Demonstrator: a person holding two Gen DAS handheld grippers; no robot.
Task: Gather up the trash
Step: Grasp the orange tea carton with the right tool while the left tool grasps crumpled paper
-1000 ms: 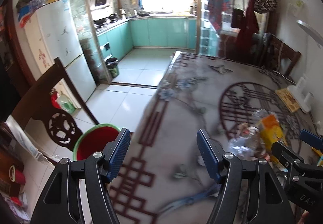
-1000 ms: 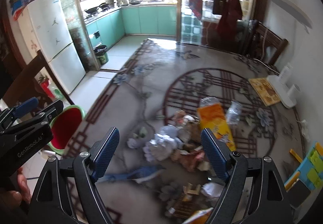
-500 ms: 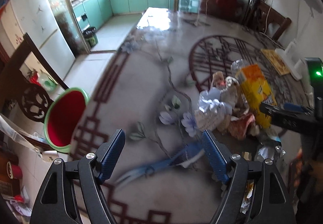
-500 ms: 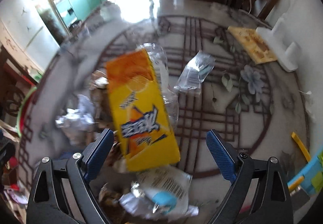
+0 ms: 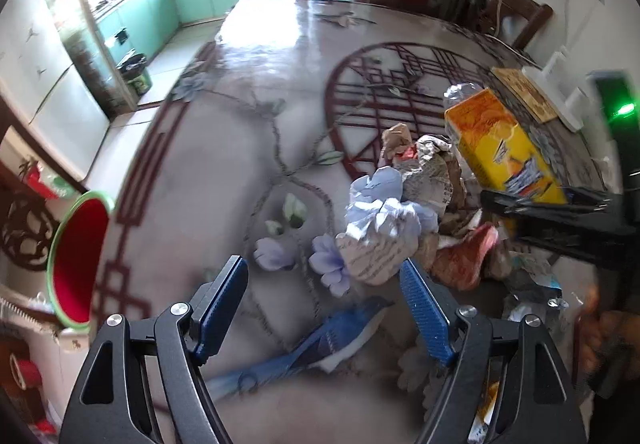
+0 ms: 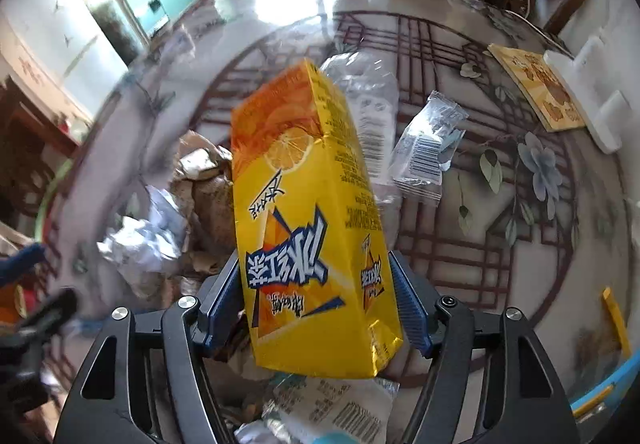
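Observation:
A yellow drink carton (image 6: 308, 228) stands between the pads of my right gripper (image 6: 316, 304), which is shut on its lower part; the carton also shows in the left wrist view (image 5: 504, 147). A heap of trash lies on the patterned table: crumpled white paper (image 5: 380, 228), a newspaper ball (image 5: 434, 171), a reddish wrapper (image 5: 464, 260) and clear plastic wrappers (image 6: 428, 147). My left gripper (image 5: 324, 308) is open and empty, low over the table, just left of the crumpled paper. A red bin with a green rim (image 5: 76, 256) stands off the table's left edge.
A yellow placemat (image 6: 536, 87) and a white lamp base (image 6: 588, 91) sit at the table's far right. A printed plastic bag (image 6: 332, 408) lies under my right gripper. Chairs stand at the far side and left. The table's left edge drops to tiled floor.
My right gripper has moved in and closed on the yellow carton. My left gripper has moved closer to the crumpled paper, still open.

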